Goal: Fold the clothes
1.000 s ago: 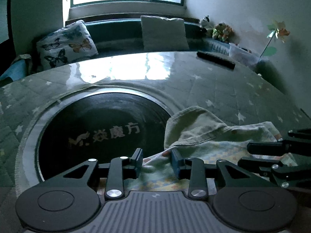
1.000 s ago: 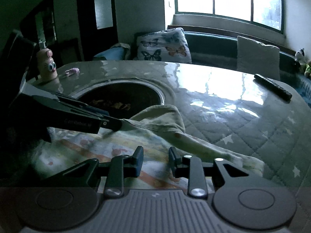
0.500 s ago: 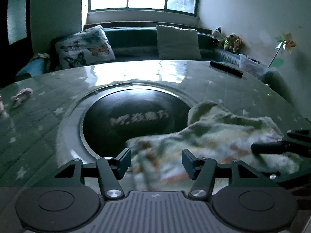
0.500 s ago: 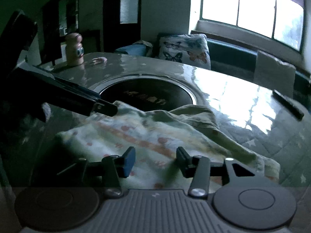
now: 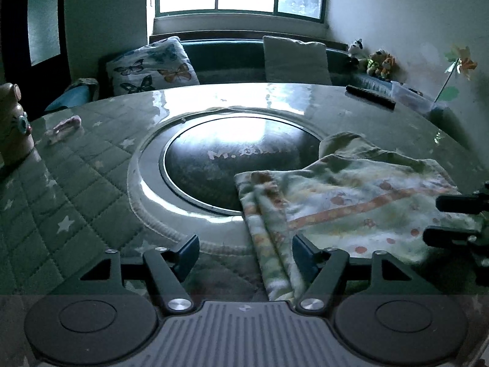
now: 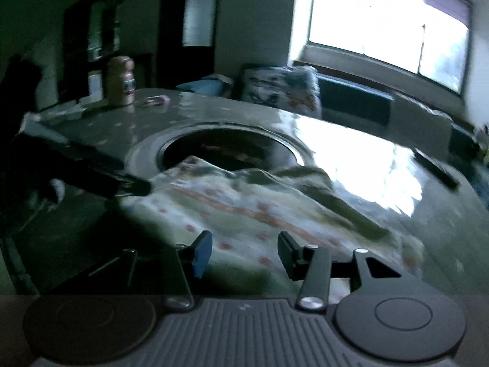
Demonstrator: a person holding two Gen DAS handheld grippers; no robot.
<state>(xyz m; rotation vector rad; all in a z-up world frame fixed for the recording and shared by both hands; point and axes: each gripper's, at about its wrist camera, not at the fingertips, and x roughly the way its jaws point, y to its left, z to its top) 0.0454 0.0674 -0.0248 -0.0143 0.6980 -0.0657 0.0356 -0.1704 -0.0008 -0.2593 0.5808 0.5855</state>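
Garment (image 5: 351, 202) lies half folded on the table (image 5: 91, 189), its long folded edge running between the left gripper (image 5: 244, 253)'s opening, unpressing jaws, while the right gripper (image 6: 244, 250) hovers parted over its near hem

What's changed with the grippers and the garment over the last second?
Both grippers let go: the left gripper, closed on the garment edge a second ago, is opening and has backed off; the right gripper now stands open too. The garment lies flatter beside the dark round inset. The remote stayed put.
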